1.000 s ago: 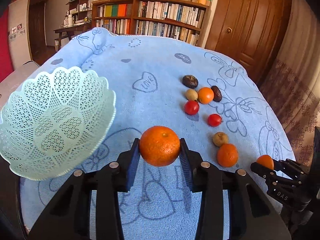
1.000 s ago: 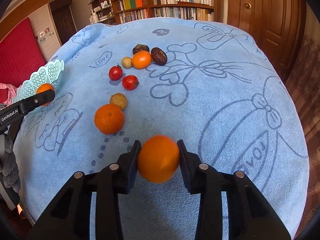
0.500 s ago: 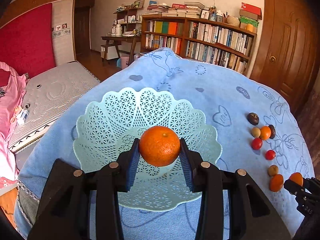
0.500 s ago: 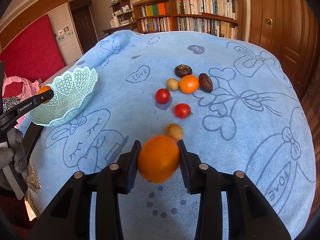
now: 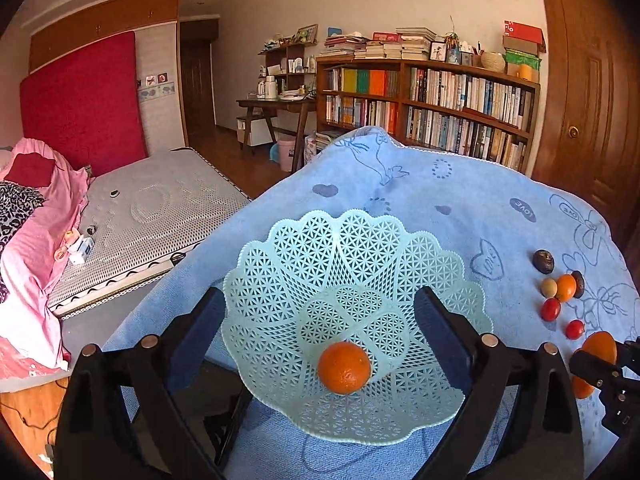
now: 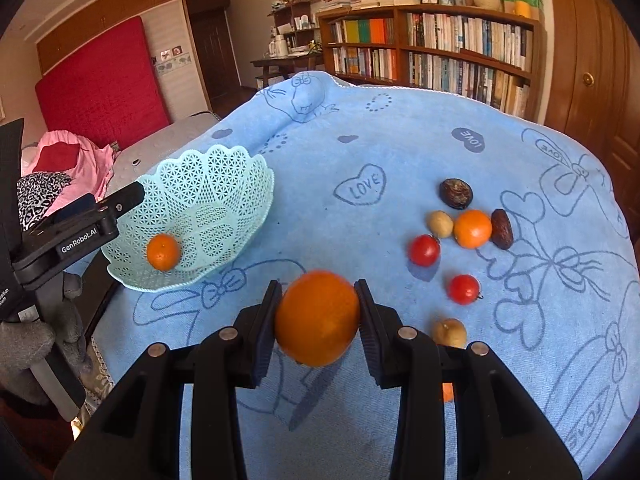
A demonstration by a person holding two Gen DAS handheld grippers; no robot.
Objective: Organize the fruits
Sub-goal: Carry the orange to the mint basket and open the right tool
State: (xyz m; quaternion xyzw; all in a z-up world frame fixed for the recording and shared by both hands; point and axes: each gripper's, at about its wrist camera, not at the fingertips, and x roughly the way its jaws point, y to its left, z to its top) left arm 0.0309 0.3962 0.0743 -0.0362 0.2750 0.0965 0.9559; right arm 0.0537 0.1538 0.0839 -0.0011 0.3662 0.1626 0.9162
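Note:
A mint lattice basket [image 5: 280, 264] [image 6: 240, 176] stands at the left of the blue towel. One orange [image 5: 344, 367] [image 6: 163, 252] lies inside it. My left gripper [image 5: 320, 322] hangs open above the basket, its fingers wide on either side of that orange. My right gripper [image 6: 318, 314] is shut on a second orange [image 6: 317, 318] and holds it over the towel, right of the basket. In the left wrist view this held orange [image 5: 599, 346] shows at the right edge. Loose fruit lies on the towel: a small orange [image 6: 472, 229], two red tomatoes [image 6: 424, 250], brown fruits [image 6: 456, 193].
The blue towel [image 6: 360, 152] covers a raised surface that drops off at left toward a bed [image 5: 152, 208] with pink bedding. A tan fruit [image 6: 449, 332] lies close to my right fingers. A bookshelf [image 5: 432, 96] and a wooden door stand behind.
My left gripper swung left over the basket, opened and let its orange drop into the basket. My right gripper carried its orange leftward, nearer the basket.

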